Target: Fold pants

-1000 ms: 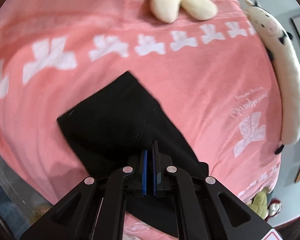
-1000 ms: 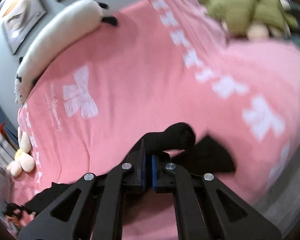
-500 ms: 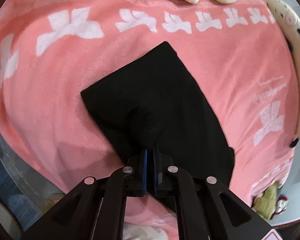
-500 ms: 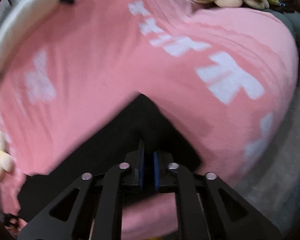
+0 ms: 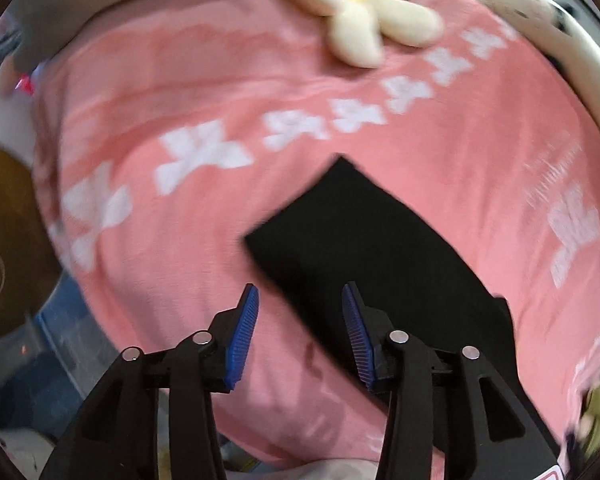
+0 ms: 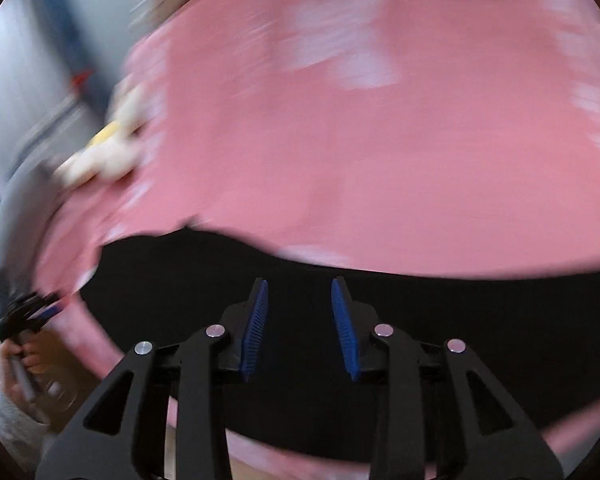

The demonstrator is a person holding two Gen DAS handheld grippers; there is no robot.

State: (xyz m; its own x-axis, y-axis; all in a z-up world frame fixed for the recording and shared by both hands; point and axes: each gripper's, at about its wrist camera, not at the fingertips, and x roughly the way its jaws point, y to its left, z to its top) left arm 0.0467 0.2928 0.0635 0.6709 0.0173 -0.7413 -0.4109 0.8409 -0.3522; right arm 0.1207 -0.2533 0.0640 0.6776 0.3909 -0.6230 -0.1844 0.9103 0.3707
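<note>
Left tongs (image 5: 298, 322): opening now, blue pads (image 5: 242, 338) apart with nothing between them; clamped on black cloth a second ago, so a release.
Right tongs (image 6: 300, 318): likewise opening, pads apart over black cloth, none of it pinched; shut on a raised bunch of cloth a second ago.
Pants (image 5: 374, 256): black, lying flat on the pink bedspread (image 5: 204, 80) as a compact slab with one sharp corner towards the row of white prints; lifted and bunched a second ago, now set down.
Pants, right wrist view (image 6: 480, 316): wide dark band across the lower frame, directly under the tongs.
Meaning for the task: judged a fold just laid and let go; shape looks tidy, though whether another fold remains cannot be told.
Next move, judged: either smoothing the slab or regripping an edge; a slack layer may spring back once free.
Blur: both views smeared, right wrist view heavily, so cloth edges only roughly placed.
Surroundings: cream flower plush (image 5: 364, 16) at the far edge of the bed, a long white plush (image 5: 572, 60) along the right side, well apart from the pants.
Person: a hand (image 6: 30, 354) gripping the other handle, low left in the right wrist view.
Writing: faint white script on the bedspread above the large print (image 5: 572, 232), too blurred to read.
Brands, labels: none legible.
</note>
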